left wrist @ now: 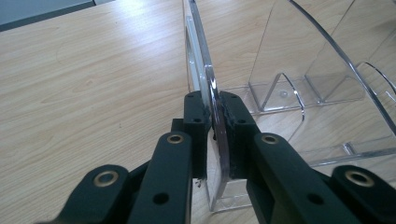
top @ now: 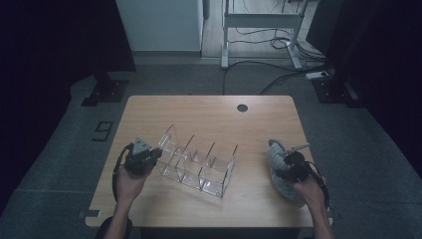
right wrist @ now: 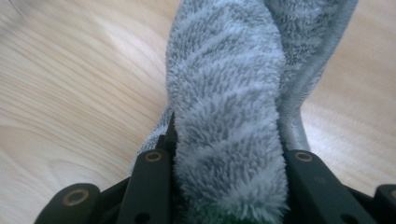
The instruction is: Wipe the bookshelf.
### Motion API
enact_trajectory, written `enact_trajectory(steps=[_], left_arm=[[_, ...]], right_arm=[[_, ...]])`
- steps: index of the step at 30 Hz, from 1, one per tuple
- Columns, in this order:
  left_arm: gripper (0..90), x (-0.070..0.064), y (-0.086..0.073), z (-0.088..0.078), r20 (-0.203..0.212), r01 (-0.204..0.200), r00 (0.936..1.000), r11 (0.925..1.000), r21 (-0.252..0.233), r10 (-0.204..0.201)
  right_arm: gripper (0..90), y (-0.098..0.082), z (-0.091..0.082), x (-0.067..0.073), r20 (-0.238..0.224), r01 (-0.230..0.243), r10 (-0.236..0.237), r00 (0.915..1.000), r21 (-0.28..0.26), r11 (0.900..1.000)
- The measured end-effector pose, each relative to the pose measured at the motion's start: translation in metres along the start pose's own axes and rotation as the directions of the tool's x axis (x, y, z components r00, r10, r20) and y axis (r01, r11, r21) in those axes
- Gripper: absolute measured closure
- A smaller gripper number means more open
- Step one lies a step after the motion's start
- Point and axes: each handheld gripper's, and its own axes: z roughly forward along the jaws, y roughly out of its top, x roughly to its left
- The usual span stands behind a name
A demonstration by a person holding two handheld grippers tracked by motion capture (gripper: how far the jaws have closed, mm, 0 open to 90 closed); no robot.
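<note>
Clear acrylic organizer (top: 199, 164) sits mid-tabletop (top: 209, 114), left of centre. Left hand-held gripper (left wrist: 215, 135) clamped on its end panel (left wrist: 205, 79), thin edge between pads. Likely stiff, light, slick, prone to scratch or crack; hold low on panel near base, moderate squeeze.

Grey fluffy towel (top: 281, 167) lies at right edge of tabletop. Right hand-held gripper (right wrist: 229, 186) closed around thick fold of towel (right wrist: 229, 107). Soft, light, compressible, not fragile; bunched fold gives secure bite, loose ends will likely drag.

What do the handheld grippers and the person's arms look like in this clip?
Both grippers, left gripper and right gripper, are black, with linked bar jaws carrying brass-coloured rivets. Each bears a grey three-cornered plate and trails a black cable. The forearms are bare, no sleeves visible.
</note>
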Motion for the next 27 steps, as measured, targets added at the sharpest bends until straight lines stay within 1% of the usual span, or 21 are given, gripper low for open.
enact_trajectory(steps=[2,4,6,8,9,12,15,16,20,23,24,27], left_arm=[[83.0,0.001,0.001,0.001,0.0,-0.002,1.0,1.0,0.003,0.002],[83.6,0.001,0.002,0.002,0.004,0.0,1.0,1.0,0.004,0.0],[84.0,0.002,0.002,0.002,0.007,-0.001,1.0,1.0,0.004,0.001],[84.2,0.002,0.003,0.003,0.011,-0.004,0.9999,1.0,0.005,0.004],[84.3,0.003,0.003,0.003,0.014,-0.005,0.9999,1.0,0.006,0.005],[84.6,0.003,0.003,0.003,0.019,-0.007,0.9998,1.0,0.005,0.007],[84.7,0.004,0.003,0.004,0.023,-0.005,0.9997,1.0,0.0,0.005],[84.7,0.004,0.003,0.004,0.024,-0.006,0.9997,1.0,0.0,0.006],[84.7,0.004,0.003,0.004,0.027,-0.007,0.9996,1.0,-0.002,0.007],[84.5,0.006,0.003,0.004,0.042,0.002,0.9991,1.0,-0.005,-0.002],[84.5,0.006,0.002,0.004,0.044,0.003,0.999,1.0,-0.005,-0.003],[84.6,0.006,0.003,0.005,0.041,-0.001,0.9991,1.0,-0.005,0.001]], right_arm=[[65.1,0.003,-0.007,0.002,-0.02,0.002,-0.003,0.9998,-0.036,0.999],[65.0,0.006,-0.014,0.005,-0.031,0.01,-0.012,0.9995,-0.069,0.998],[65.0,0.009,-0.019,0.009,-0.045,0.014,-0.018,0.9988,-0.093,0.996],[64.9,0.014,-0.024,0.014,-0.073,0.02,-0.029,0.9969,-0.119,0.993],[64.9,0.015,-0.026,0.017,-0.08,0.023,-0.033,0.9962,-0.128,0.992],[64.7,0.022,-0.032,0.026,-0.105,0.043,-0.06,0.9927,-0.159,0.986],[64.6,0.029,-0.036,0.036,-0.143,0.06,-0.088,0.9858,-0.191,0.98],[64.5,0.031,-0.037,0.04,-0.155,0.069,-0.1,0.9829,-0.195,0.978],[64.5,0.041,-0.037,0.057,-0.175,0.103,-0.143,0.9741,-0.218,0.971],[64.4,0.047,-0.035,0.066,-0.185,0.119,-0.162,0.9694,-0.224,0.967],[64.5,0.049,-0.033,0.068,-0.191,0.127,-0.171,0.9666,-0.223,0.967],[64.3,0.055,-0.027,0.076,-0.187,0.144,-0.188,0.9641,-0.226,0.963]])
